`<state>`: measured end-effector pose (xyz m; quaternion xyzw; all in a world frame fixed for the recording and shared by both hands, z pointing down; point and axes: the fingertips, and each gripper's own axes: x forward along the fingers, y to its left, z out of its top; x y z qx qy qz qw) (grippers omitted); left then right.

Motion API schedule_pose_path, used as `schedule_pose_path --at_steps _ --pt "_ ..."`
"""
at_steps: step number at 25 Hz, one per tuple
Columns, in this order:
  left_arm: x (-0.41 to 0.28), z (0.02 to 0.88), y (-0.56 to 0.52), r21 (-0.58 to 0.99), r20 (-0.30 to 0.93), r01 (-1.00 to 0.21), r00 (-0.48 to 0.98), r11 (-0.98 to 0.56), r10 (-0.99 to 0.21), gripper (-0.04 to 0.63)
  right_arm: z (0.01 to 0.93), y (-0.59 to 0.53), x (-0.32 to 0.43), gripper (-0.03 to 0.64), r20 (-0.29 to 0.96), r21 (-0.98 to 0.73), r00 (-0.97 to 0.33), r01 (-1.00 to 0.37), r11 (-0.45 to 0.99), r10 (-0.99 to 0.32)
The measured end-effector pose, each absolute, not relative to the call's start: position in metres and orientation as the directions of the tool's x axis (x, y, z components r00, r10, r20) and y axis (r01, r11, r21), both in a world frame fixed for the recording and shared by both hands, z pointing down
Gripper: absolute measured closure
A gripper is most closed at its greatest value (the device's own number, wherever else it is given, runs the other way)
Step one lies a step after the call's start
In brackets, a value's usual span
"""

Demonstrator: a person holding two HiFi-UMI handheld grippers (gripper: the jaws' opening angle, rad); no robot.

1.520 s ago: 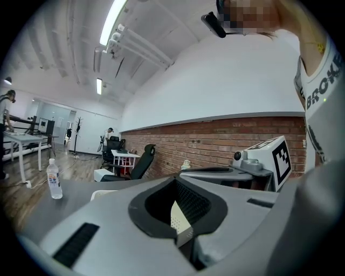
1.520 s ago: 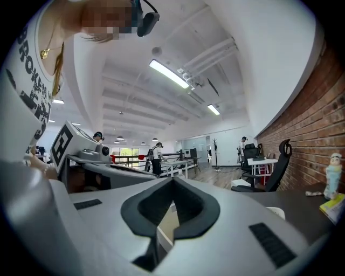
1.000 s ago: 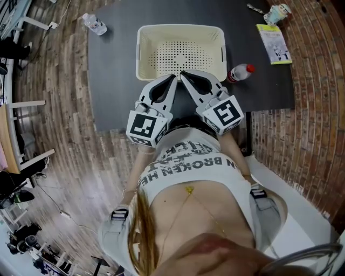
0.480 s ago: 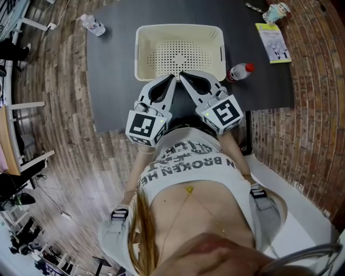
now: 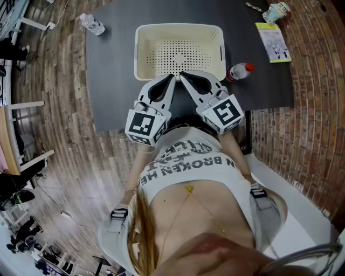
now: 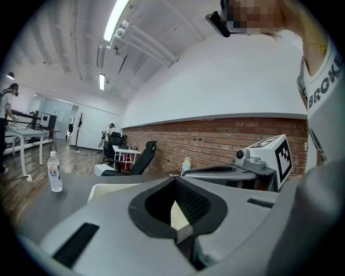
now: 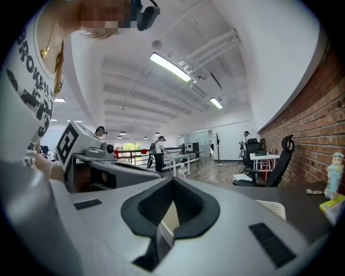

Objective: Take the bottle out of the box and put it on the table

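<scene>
My left claw (image 5: 172,78) and right claw (image 5: 183,75) are both fully closed with nothing between the jaws; each one's own view shows its dark pads meeting at the tip. The two point inward and their tips sit close together, just apart, right at the near wall of the cream perforated basket (image 5: 139,51). The marker cubes sit at the rear of each claw, close to my body: the left cube (image 5: 144,126) and the right cube (image 5: 225,113).

The red-capped bottle (image 5: 240,71) is outside the basket, on the dark table (image 5: 113,81). It is off to the right of my right claw's tip and a little beyond it, just beside the basket's right wall and clear of both claws. From above I cannot tell whether it stands or lies.

Further out past the bottle, toward the far right corner of the table, lies a yellow-green booklet (image 5: 274,43), and beyond that is a small figurine (image 5: 278,12). Far off to the left of my left claw, at the table's far left corner, a clear water bottle (image 5: 92,24) stands upright, well apart from the basket.
</scene>
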<state>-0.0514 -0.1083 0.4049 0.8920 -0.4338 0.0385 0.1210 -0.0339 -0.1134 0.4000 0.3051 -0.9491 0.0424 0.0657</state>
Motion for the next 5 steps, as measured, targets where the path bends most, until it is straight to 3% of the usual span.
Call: schedule_pose_path --at_steps 5 --pt "-0.0485 0.4078 -0.1088 0.187 0.181 -0.781 0.624 -0.596 -0.761 0.592 0.4012 -0.1152 -0.0321 0.609 0.155 -0.036 -0.802 -0.588 0.808 -0.577"
